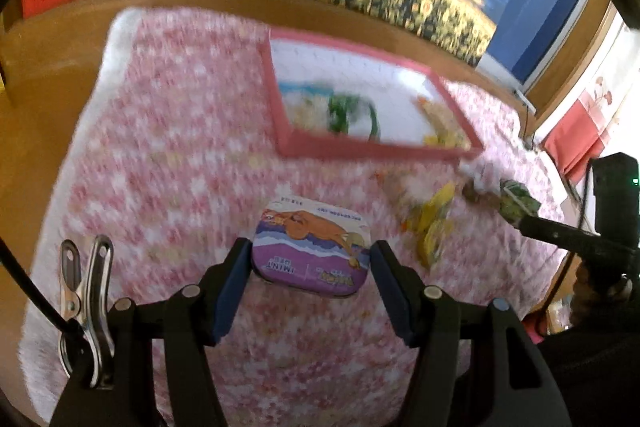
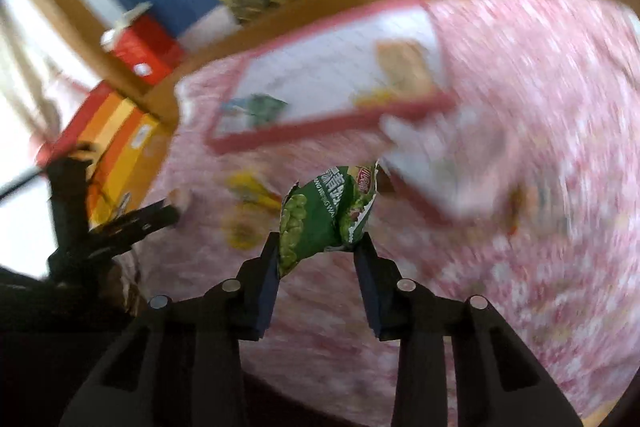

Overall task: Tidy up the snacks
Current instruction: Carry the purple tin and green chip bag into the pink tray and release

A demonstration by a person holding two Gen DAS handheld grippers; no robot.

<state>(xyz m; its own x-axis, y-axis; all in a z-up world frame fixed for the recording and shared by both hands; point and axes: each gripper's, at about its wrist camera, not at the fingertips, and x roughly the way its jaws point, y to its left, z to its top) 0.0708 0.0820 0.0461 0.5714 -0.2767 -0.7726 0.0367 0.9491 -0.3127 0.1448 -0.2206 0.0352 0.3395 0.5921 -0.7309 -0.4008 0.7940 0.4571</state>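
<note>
Mint tin (image 1: 310, 251) between left fingers (image 1: 236, 267), pea packet (image 2: 320, 223) between right fingers (image 2: 269, 263)

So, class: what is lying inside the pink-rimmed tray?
The pink-rimmed tray holds blurred snack packets: a green one and a yellow one. Blur hides their labels and anything beneath them.

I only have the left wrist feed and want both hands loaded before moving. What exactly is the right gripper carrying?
Observer: The right gripper is shut on a green snack packet, crumpled.
Operator: Anything in the pink tray I can't make out?
Observer: The right wrist view shows a tan packet in the pink tray's far corner.
Operator: What's beside the table?
Observer: An orange-and-yellow box stands off the table's edge.
</note>
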